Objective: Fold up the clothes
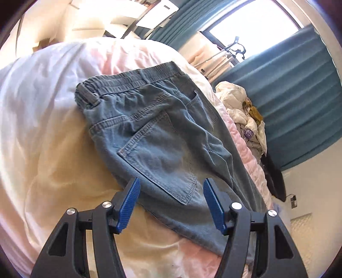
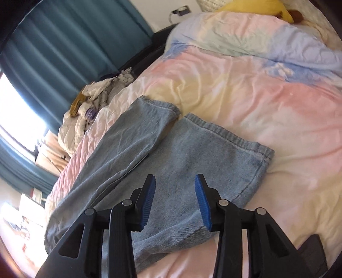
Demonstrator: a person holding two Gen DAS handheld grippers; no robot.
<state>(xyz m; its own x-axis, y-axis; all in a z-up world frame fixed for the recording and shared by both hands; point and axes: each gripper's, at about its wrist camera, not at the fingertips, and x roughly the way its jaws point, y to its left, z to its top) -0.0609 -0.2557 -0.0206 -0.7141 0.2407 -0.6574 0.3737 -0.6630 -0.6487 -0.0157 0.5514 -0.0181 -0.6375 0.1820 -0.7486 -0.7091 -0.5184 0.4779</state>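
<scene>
Light blue jeans (image 1: 154, 136) lie flat on the bed, back pocket up, with the elastic waistband at the far end in the left wrist view. My left gripper (image 1: 171, 186) hovers open just above the seat of the jeans, its blue pads (image 1: 129, 205) spread with nothing between them. In the right wrist view the two legs of the jeans (image 2: 181, 162) lie side by side, hems pointing away. My right gripper (image 2: 174, 181) is open over the nearer leg, holding nothing.
The bed carries a pastel pink, yellow and blue quilt (image 2: 245, 85). A heap of white and tan clothes (image 1: 243, 115) sits at the bed's far edge beside teal curtains (image 1: 295, 102) and a bright window. A yellow pillow (image 2: 256, 8) lies at the head end.
</scene>
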